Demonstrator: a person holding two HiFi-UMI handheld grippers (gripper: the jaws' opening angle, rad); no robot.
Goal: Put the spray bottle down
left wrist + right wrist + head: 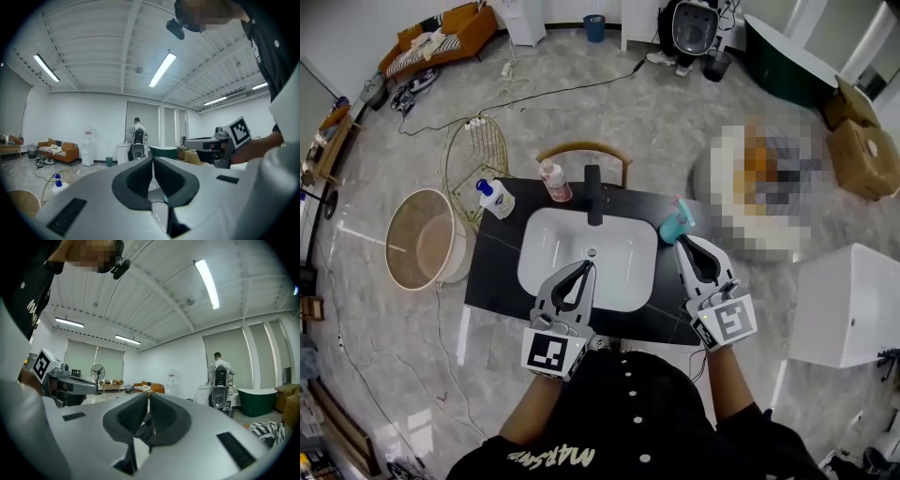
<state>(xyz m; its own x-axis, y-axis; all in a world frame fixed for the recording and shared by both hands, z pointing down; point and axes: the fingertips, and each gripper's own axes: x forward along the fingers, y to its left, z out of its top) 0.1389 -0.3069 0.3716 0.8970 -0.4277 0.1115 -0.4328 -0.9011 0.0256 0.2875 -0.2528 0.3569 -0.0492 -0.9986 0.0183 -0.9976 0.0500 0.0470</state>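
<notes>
The teal spray bottle [677, 223] stands upright on the black counter [492, 272], at the right of the white basin [581, 246]. My right gripper [682, 242] hovers just in front of the bottle, apart from it, with its jaws shut and nothing between them. It points level across the room in the right gripper view [148, 394]. My left gripper [586, 267] is over the basin's front edge, also shut and empty, and shows the same in the left gripper view [153, 159].
A black faucet [593, 194], a pink bottle [554, 180] and a white bottle with a blue pump [494, 198] stand along the counter's back. A round basket [422, 239] and a wire basket [474, 155] are on the floor at left. A white cabinet [848, 305] stands at right.
</notes>
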